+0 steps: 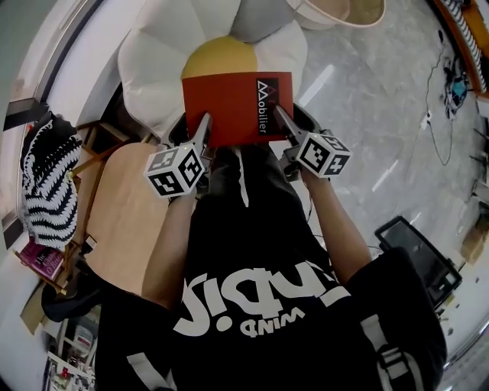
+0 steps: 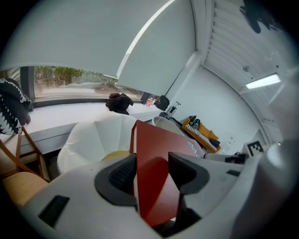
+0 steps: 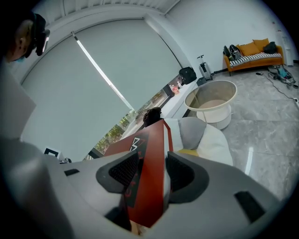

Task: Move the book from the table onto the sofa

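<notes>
A red book (image 1: 237, 107) with white lettering on a dark strip hangs in the air above the white flower-shaped sofa (image 1: 153, 53) with its yellow centre cushion (image 1: 218, 57). My left gripper (image 1: 205, 126) is shut on the book's near left corner. My right gripper (image 1: 283, 118) is shut on its near right corner. In the left gripper view the red book (image 2: 154, 182) stands between the dark pads (image 2: 122, 173). The right gripper view shows the book (image 3: 149, 177) edge-on, clamped between both jaws.
A round wooden table (image 1: 126, 206) lies at the left, below the sofa. A black-and-white striped cushion (image 1: 47, 179) sits on a wooden chair further left. A grey pillow (image 1: 260, 19) rests on the sofa's far side. A beige tub (image 3: 212, 100) stands on the marble floor beyond.
</notes>
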Motion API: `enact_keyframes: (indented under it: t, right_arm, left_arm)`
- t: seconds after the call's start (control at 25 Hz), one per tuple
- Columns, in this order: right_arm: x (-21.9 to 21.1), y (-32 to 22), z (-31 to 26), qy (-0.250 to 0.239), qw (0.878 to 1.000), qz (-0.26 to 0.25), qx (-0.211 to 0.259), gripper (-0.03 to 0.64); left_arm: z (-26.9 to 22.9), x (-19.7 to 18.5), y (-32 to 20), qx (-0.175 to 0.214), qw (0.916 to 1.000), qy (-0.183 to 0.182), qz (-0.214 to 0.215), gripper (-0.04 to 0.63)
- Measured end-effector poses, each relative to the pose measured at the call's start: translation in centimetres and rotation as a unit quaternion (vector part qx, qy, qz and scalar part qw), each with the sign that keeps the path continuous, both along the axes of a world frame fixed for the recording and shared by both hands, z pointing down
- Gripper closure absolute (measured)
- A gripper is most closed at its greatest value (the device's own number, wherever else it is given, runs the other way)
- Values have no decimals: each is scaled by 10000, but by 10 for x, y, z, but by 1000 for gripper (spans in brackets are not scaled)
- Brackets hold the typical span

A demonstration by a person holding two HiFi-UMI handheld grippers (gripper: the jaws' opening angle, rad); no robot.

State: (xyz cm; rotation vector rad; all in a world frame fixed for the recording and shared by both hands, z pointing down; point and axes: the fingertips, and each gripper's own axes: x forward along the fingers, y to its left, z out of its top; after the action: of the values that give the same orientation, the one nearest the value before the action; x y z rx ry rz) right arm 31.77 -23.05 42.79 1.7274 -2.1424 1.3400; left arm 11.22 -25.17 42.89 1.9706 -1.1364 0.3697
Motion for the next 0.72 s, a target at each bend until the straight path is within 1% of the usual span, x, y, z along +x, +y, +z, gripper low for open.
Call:
enact_keyframes:
  t: [0.32,0.52,0.72]
  right_arm:
    - [10,-46,12,-32,9993,-343,-115,422]
    - [9,-65,37,-100,9984,-522,-211,422]
    - [17,-85,61,-1,9979,-586,-266,422]
  left_arm:
    - [11,9,-32,-25,9993,-23,-372,373]
    - [34,8,-46,-107,9986,-110,-506,373]
    - [60,16,-60,-201,9975,-75,-673,373]
